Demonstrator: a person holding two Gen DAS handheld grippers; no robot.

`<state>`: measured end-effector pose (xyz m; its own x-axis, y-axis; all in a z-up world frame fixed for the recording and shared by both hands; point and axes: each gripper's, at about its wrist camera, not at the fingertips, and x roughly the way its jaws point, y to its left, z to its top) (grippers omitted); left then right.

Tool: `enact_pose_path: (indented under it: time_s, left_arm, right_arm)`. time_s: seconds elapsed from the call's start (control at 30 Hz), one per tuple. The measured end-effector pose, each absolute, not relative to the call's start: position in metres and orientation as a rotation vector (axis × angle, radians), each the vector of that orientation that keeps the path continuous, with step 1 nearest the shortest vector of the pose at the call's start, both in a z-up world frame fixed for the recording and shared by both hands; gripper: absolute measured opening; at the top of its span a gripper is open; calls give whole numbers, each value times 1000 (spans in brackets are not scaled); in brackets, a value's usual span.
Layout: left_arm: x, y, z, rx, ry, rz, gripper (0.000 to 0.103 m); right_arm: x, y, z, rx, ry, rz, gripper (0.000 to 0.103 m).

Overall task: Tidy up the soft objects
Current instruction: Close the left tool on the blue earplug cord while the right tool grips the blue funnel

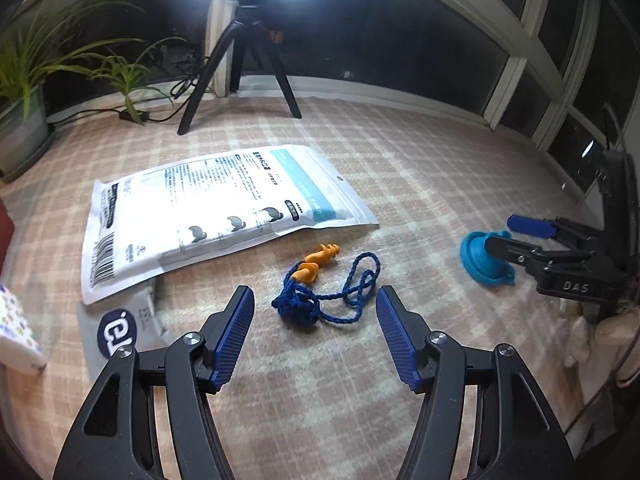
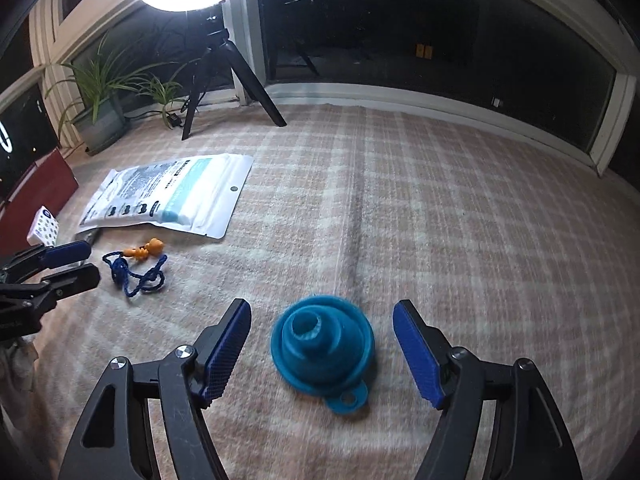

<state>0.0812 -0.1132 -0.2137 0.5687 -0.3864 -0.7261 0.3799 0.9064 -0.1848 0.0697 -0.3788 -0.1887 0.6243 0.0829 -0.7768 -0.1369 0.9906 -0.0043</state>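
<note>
Orange earplugs [image 1: 316, 262] on a tangled blue cord [image 1: 320, 300] lie on the checked blanket [image 1: 420, 184], just ahead of my open left gripper [image 1: 315, 294]. They also show in the right wrist view [image 2: 148, 249]. A blue collapsible silicone funnel [image 2: 322, 350] lies flat between the open jaws of my right gripper [image 2: 322, 310]; nothing grips it. In the left wrist view the funnel [image 1: 480, 258] sits at the right with the right gripper [image 1: 508, 234] over it. A white plastic pouch [image 1: 216, 208] lies flat behind the earplugs.
A ring light on a black tripod [image 1: 244, 60] stands at the back by the dark windows. A potted plant [image 1: 24, 92] is at far left. A small patterned box [image 2: 44, 232] and a dark red board [image 2: 44, 188] lie left. A grey packet [image 1: 128, 324] peeks from under the pouch.
</note>
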Motion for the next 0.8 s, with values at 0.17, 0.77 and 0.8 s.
enact_pose_path:
  time_s: [0.17,0.77,0.8]
  left_arm:
    - [89,-127,-224,31,860,-429,63]
    - [100,-132,-236,36,868,-383,30]
    - [100,-132,-235,36,868,-385,24]
  right_arm:
    - [75,-371,-196,-121,894,133,70]
    - [87,-371,-215,-113,925,135,63]
    - [87,-371,-216,-109,929,138,61]
